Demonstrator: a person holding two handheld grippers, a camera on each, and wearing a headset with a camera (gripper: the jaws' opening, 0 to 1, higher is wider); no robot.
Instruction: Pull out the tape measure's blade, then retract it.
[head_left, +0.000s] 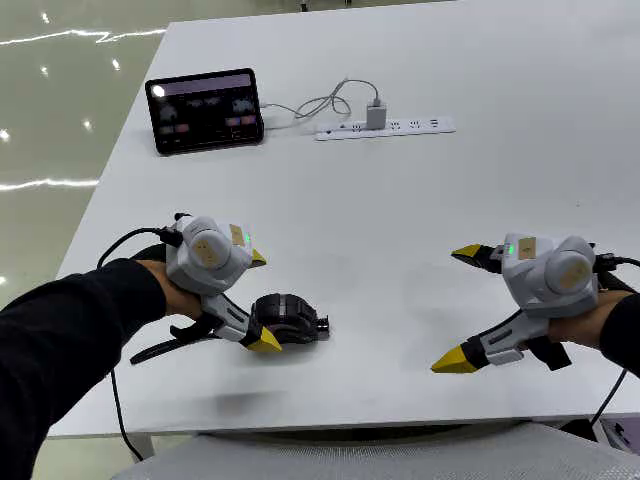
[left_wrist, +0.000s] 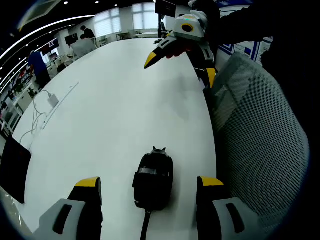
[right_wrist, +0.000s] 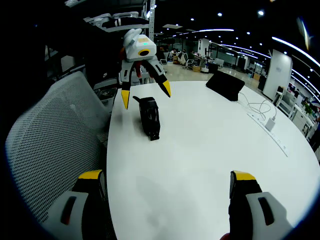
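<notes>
The black tape measure is seen lying on the white bench, near the front edge on the left side. Its long axis is laid left to right across the head view. The small tab at its nose is pointed toward the right gripper, and a thin black strap is trailed from the opposite end, back toward the left gripper.

In the left gripper view the case is framed between the yellow-tipped fingers and lined up along them, with bare bench visible on each side. Those fingers are spread wide and nothing is gripped.

The right gripper is held well apart, over bare bench on the right. Its fingers are likewise spread and empty, and it is aimed back at the tape measure.

At the far side a dark tablet is propped up, with a white power strip and its plugged-in charger laid beside it.
</notes>
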